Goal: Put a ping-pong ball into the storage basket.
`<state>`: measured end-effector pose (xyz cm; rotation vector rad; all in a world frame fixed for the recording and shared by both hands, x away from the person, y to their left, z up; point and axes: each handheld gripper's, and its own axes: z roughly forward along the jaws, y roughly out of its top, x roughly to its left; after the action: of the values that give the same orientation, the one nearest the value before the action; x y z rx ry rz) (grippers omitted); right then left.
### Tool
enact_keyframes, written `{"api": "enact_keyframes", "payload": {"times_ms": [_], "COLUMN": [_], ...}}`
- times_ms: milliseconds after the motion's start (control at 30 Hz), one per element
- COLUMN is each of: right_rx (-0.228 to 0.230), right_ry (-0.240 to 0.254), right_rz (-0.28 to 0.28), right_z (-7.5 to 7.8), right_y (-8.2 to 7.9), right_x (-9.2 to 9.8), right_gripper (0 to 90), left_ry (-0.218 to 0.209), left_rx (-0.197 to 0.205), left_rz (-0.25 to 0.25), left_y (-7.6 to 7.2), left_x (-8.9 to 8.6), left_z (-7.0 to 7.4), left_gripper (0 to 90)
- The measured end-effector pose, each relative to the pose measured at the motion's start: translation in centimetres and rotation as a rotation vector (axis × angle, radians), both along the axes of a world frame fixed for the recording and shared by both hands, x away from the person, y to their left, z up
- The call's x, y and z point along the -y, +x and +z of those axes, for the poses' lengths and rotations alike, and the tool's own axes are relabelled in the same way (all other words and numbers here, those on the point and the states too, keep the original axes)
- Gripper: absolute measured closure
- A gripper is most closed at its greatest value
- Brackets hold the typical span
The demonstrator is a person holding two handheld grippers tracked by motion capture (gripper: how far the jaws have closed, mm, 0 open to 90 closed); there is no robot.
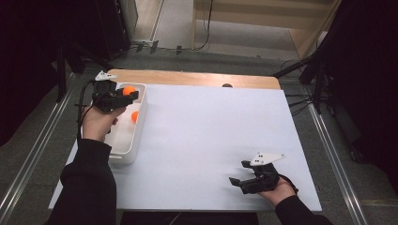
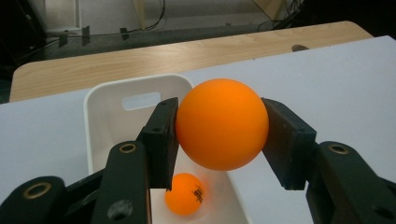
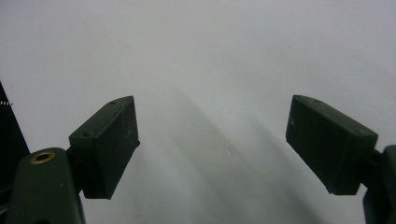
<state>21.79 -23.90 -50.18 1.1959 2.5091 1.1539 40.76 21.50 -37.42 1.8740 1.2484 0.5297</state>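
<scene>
Far left of table: white bin (image 1: 123, 140), long and narrow, lying on the white sheet (image 1: 202, 140) near its left edge, handle slot at the far wall.

Above the bin's far end: left gripper (image 1: 126, 96), held in the left hand (image 1: 98, 123), jaws clamped on an orange ball (image 2: 222, 129), one pad pressed to each side. Ball lifted clear of the bin floor, above the far end of the bin.

Inside the bin: second orange ball (image 2: 185, 193), printed with small dark marks, resting on the bin floor below and just behind the held one.

Beyond the sheet: bare wooden table edge (image 1: 197, 78) along the far side.

Near right corner of the sheet: right gripper (image 1: 239, 173), held in the right hand (image 1: 280, 190), low over the sheet, jaws spread wide with nothing between them.
</scene>
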Motion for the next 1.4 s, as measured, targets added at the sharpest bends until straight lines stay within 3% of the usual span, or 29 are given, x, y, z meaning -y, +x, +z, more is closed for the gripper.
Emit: {"api": "enact_keyframes", "payload": {"times_ms": [333,933,1100,1400], "right_rx": [0.006,0.006,0.01,0.007], "right_ry": [0.002,0.005,0.008,0.01], "right_rz": [0.002,-0.021,-0.025,-0.043], "right_z": [0.0,0.0,0.0,-0.1], "right_y": [-0.1,-0.7,-0.9,-1.3], "right_x": [0.1,0.6,0.8,1.1], "right_gripper": [15.6,15.6,15.6,15.6], "left_ry": [0.003,0.002,0.025,0.007], "left_rx": [-0.011,0.007,0.012,0.013], "left_rz": [0.043,0.094,0.095,0.125], "left_y": [0.7,2.2,2.5,3.2], "left_x": [-0.1,0.3,0.5,0.7], "left_z": [-0.7,-1.7,-2.0,-2.6], "left_gripper": [49.9,50.1,49.9,49.9]}}
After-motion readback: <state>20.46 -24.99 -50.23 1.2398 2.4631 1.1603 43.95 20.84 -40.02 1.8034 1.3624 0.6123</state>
